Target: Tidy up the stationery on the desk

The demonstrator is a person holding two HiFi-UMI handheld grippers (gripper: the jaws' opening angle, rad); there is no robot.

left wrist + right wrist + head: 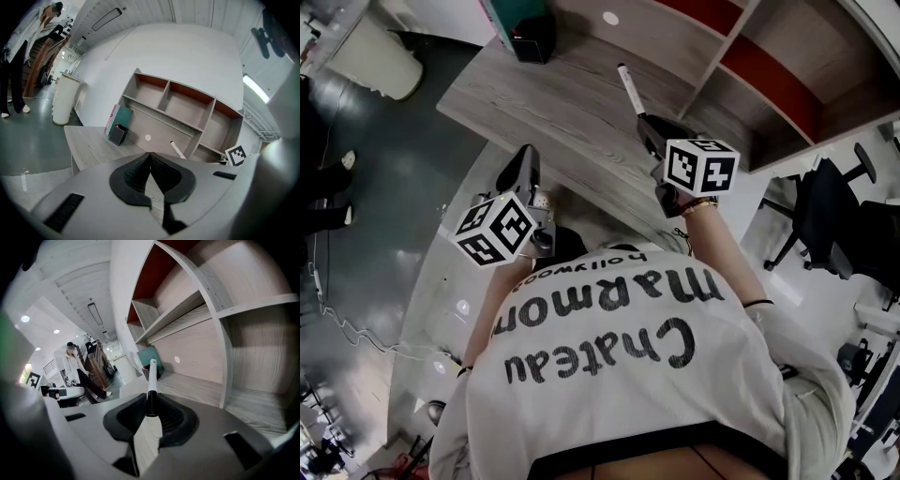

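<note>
A white marker pen [630, 90] with a black end sticks out forward from my right gripper [645, 126], which is shut on it above the grey wooden desk [553, 103]. In the right gripper view the pen [152, 380] stands pinched between the jaws and points toward the back of the desk. My left gripper [525, 169] hovers over the desk's near edge, shut with nothing in it; its dark pads [165, 174] meet in the left gripper view. A black pen holder [532, 37] stands at the far left of the desk, seen also as a small black box [117, 134].
A shelf unit [769, 66] with open compartments and red back panels rises along the desk's right side. A teal book [116, 120] leans behind the pen holder. A white bin [375, 56] stands on the floor to the left, black office chairs [834, 216] to the right. A person [75, 366] stands far off.
</note>
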